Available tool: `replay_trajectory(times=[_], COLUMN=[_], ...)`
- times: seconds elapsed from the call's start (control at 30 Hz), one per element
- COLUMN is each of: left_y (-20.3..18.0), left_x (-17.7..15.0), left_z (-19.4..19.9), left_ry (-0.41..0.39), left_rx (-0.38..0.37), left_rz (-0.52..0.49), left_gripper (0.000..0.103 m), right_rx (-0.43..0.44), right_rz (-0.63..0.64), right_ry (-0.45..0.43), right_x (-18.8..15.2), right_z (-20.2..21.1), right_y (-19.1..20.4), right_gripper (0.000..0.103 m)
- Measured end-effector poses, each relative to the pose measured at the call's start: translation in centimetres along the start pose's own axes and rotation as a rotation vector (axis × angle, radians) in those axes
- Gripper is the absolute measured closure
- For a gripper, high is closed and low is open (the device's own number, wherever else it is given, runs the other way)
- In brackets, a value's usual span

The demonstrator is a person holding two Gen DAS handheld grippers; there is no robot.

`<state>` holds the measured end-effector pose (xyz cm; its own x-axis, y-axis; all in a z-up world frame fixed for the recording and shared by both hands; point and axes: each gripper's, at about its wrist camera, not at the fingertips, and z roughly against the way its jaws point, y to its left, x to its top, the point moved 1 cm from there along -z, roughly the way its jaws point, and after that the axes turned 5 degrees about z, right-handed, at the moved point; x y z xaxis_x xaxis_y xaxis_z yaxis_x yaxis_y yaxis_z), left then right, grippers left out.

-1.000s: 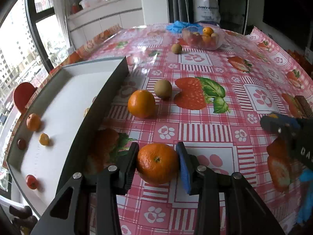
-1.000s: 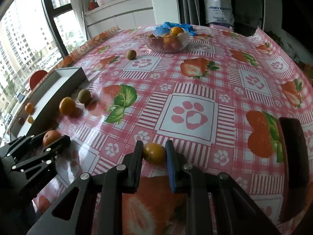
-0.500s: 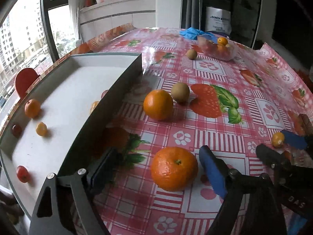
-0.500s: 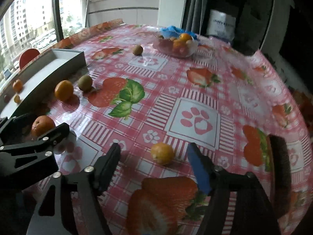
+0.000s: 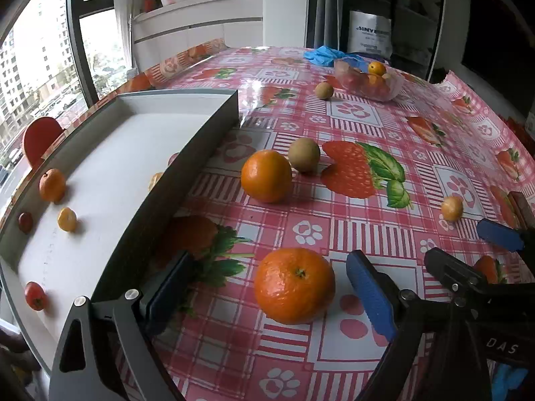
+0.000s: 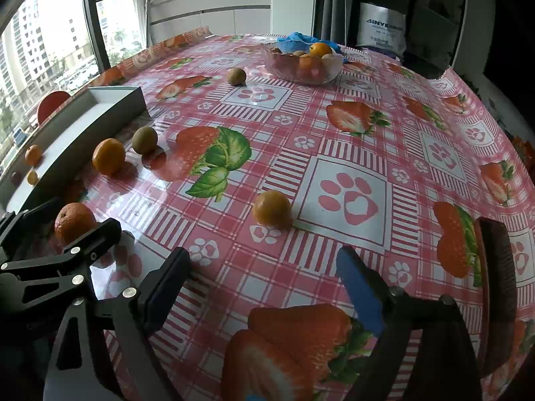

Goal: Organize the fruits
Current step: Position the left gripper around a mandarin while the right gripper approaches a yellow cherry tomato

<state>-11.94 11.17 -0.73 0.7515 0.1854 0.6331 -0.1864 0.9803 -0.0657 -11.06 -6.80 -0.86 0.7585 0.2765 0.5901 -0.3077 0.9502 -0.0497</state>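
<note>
Daylight from the tall windows fell across the table (image 5: 361, 113), covered with a pink checked cloth printed with strawberries and paw marks. I read both wrist views against those from a second before.

Left gripper (image 5: 267, 290): a second ago its pads had pressed both sides of the large mandarin (image 5: 294, 285). Now the jaws stood wide and were opening further; the mandarin sat on the cloth between them, touched by neither pad. The left finger lay just beside the outer wall of the grey tray (image 5: 187, 157).

Right gripper (image 6: 264, 280): a second ago it had clamped the small orange fruit (image 6: 272, 209). Now the jaws were wide apart and opening, and the fruit rested on the cloth beyond the fingertips, beside a paw-print square.

Unchanged items: a second orange (image 5: 266, 176) and a kiwi (image 5: 304, 154) lay near each other, close to the tray wall. Another kiwi (image 6: 236, 76) lay near the clear bowl (image 6: 302, 63) of fruit at the far end. Several small fruits lay on the tray floor, among them a small mandarin (image 5: 52, 185).
</note>
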Motion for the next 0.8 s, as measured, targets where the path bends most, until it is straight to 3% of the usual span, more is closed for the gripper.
replay_trajectory(times=[0.8], left_y=[0.12], left_x=[-0.10], left_z=[0.02], left_ry=[-0.001], left_rx=[0.001], left_rz=[0.002], left_gripper=[0.010], right_rx=[0.001], right_rz=[0.001], right_ry=[0.000], right_x=[0.03], right_z=[-0.09], right_y=[-0.09], right_gripper=[0.010])
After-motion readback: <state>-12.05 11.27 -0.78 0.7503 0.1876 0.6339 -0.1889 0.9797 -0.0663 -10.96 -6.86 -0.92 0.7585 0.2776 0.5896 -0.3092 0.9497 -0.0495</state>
